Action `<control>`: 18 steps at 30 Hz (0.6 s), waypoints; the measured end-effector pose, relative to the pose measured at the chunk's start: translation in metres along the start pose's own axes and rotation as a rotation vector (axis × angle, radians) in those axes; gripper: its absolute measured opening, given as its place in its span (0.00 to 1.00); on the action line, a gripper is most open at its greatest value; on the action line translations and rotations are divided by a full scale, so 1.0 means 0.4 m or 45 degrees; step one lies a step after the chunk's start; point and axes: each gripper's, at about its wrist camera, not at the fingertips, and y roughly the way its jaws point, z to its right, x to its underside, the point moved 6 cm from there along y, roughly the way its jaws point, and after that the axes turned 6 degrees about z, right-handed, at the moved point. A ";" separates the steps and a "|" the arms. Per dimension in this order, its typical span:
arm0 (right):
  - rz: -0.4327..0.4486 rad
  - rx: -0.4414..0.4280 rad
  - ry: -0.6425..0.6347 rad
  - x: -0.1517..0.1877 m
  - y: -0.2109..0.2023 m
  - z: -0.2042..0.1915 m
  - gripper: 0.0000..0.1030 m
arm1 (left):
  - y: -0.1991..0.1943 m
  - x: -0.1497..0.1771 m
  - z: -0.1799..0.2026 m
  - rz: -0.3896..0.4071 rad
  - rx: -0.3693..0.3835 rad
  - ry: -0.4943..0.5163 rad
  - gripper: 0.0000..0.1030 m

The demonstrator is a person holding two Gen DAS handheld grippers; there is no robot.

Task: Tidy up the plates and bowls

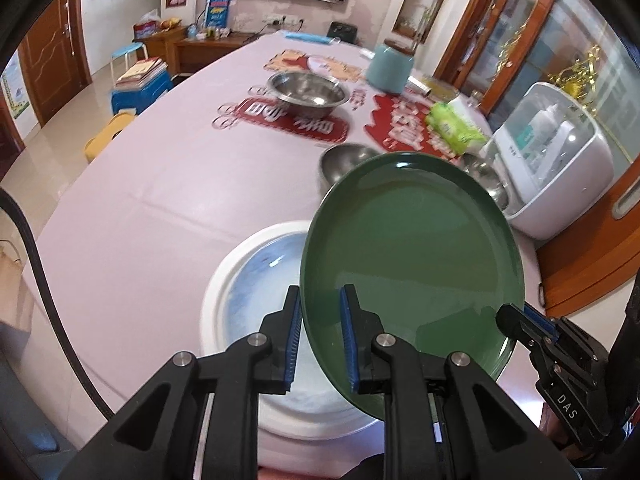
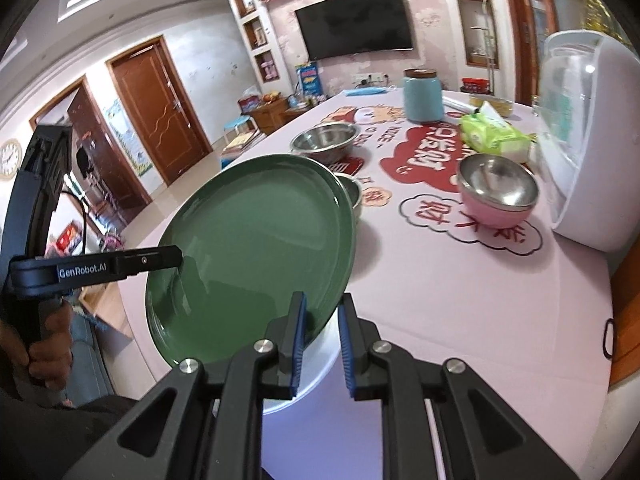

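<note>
Two grippers clamped on one green plate. Left wrist view: left gripper (image 1: 320, 334) nipping plate (image 1: 412, 264) rim at 7 o'clock; plate tilted above white plate (image 1: 224, 280). Right wrist view: right gripper (image 2: 322, 340) pinching rim at 5 o'clock, plate (image 2: 256, 256) extending toward 11.

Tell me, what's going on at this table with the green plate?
A person is tidying dishes with two hand-held grippers. Both the left gripper and the right gripper clamp opposite edges of a green plate, holding it tilted in the air above a white plate. Steel bowls sit farther back on the table.
</note>
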 end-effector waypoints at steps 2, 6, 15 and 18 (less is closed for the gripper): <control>-0.028 -0.007 -0.006 0.012 0.017 -0.015 0.16 | 0.011 0.008 -0.020 -0.047 -0.024 0.008 0.16; -0.076 -0.003 0.000 0.040 0.048 -0.036 0.16 | 0.040 0.021 -0.050 -0.151 -0.062 0.030 0.17; -0.161 0.043 0.071 0.086 0.100 -0.054 0.19 | 0.114 0.046 -0.084 -0.362 -0.094 0.146 0.17; -0.180 0.064 0.099 0.096 0.115 -0.055 0.19 | 0.137 0.052 -0.090 -0.423 -0.102 0.192 0.17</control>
